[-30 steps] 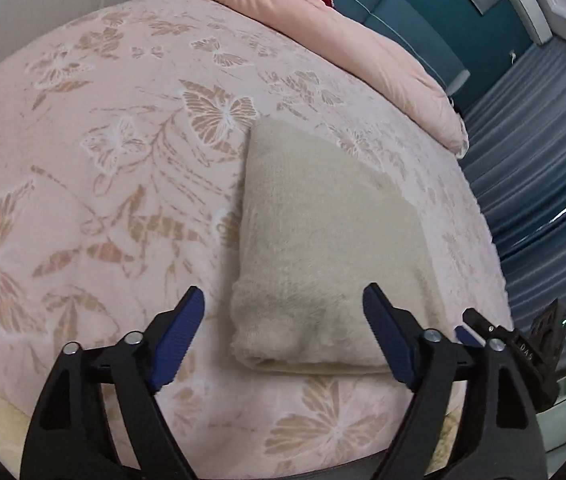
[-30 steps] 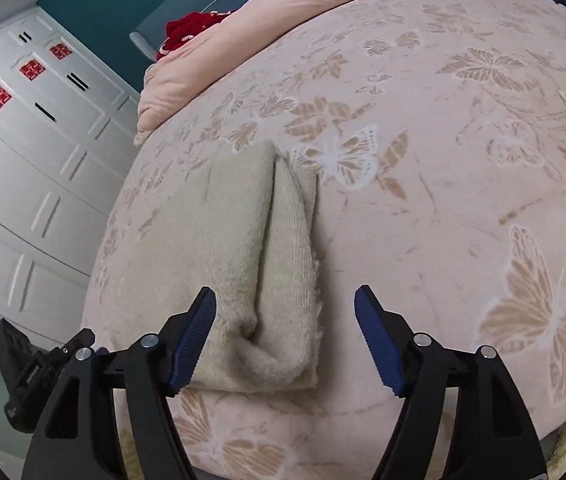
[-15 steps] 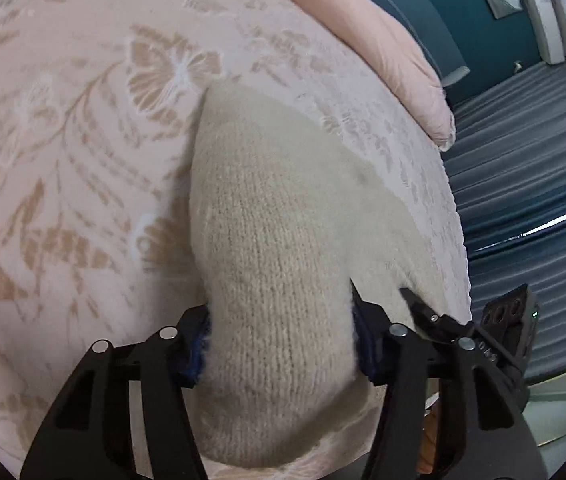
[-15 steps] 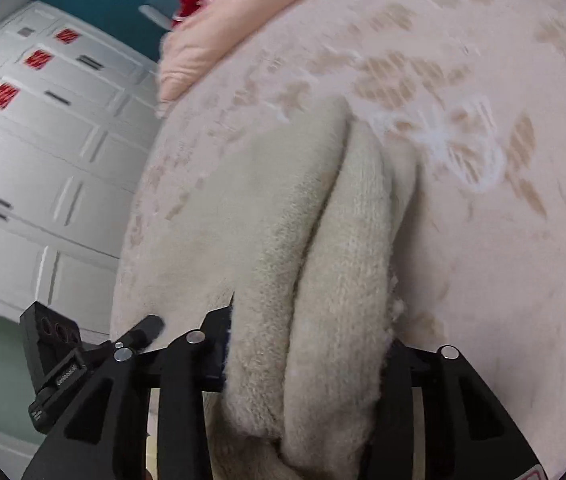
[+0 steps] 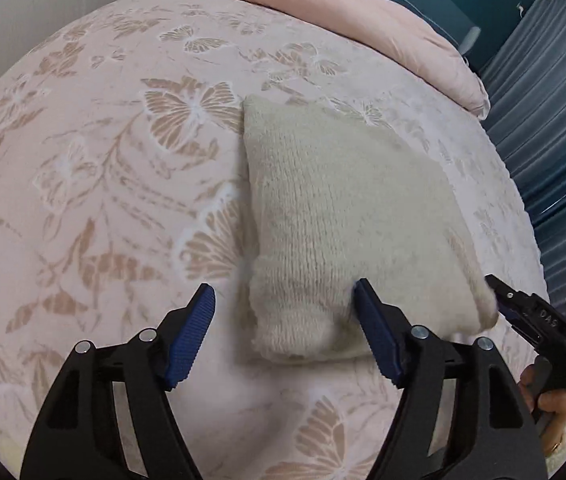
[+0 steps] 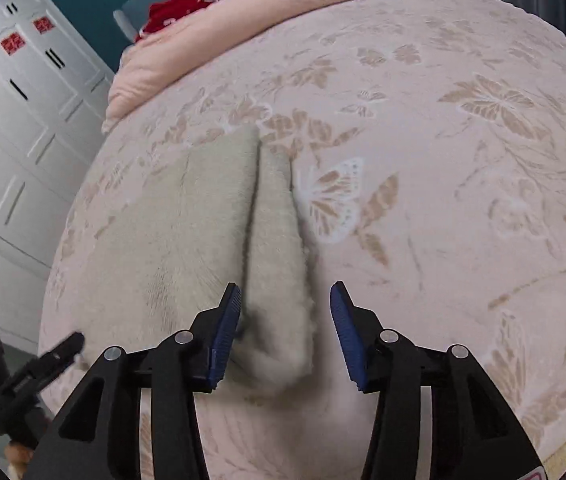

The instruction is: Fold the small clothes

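Here, my left gripper (image 5: 283, 312) and right gripper (image 6: 285, 308) each stood spread, the folded beige knit (image 5: 347, 216) lying between their fingers, ungripped.

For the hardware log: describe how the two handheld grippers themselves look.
Both the left gripper and right gripper share one build: matte black plastic frames with triangular cut-outs, silver rivets at the pivots, and ribbed blue pads lining the fingers. No cables or sleeves are visible.

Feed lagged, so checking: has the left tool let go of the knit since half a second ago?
Yes. The left tool now stands open and pulled back from the folded knit, which lies on the butterfly bedspread; half a second ago it was clamped on it.
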Tool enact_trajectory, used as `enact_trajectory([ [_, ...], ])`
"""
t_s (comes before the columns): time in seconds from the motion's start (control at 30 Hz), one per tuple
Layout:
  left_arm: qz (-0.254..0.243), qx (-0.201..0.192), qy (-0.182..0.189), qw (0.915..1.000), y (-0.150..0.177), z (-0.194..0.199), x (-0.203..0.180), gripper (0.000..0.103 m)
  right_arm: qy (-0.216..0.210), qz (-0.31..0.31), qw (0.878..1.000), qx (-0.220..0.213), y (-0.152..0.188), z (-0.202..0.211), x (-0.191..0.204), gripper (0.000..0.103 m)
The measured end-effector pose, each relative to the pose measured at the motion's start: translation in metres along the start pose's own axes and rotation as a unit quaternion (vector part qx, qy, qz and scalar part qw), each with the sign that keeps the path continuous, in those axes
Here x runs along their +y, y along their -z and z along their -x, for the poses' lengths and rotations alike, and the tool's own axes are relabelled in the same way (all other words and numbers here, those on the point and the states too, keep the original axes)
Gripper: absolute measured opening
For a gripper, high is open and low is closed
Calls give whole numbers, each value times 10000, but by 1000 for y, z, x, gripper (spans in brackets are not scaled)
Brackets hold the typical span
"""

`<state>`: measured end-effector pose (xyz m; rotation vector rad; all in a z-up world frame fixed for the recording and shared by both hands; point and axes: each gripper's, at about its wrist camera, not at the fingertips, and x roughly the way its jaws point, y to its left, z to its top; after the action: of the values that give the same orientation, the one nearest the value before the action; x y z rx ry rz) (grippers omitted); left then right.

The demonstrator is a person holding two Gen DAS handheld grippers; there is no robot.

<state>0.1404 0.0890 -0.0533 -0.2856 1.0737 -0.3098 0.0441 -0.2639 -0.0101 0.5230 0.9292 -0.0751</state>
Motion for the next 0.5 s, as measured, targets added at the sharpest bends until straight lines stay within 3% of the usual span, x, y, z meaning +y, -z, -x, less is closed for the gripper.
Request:
enact_trajectory([
  [0.07,152,-125,-167,9997,5,17,4,71,-359,281,9989,-97,-3,19,18,30],
  [0.17,191,-305,-138,9993,7,33,-2,79,-621,781,9950,106,-1,15,54,24],
  [0.23,42,-292,-340,9990,8,35,-13,79,-389,1209,9910,414,10,-15,70,24],
  [0.3,-171,-260,-567,9979,11,38,-23,79,10,1371,9831,1217,31,-66,67,23],
  [0.33,-254,-261,-612,9975,12,40,-26,79,155,1325,9813,1387,40,-78,63,17],
  [0.43,-470,-324,-760,9955,18,53,-28,87,53,1446,9847,975,36,-52,88,22],
  [0.5,-569,-381,-869,9939,21,62,-22,87,-451,1613,9817,909,28,-37,117,22],
])
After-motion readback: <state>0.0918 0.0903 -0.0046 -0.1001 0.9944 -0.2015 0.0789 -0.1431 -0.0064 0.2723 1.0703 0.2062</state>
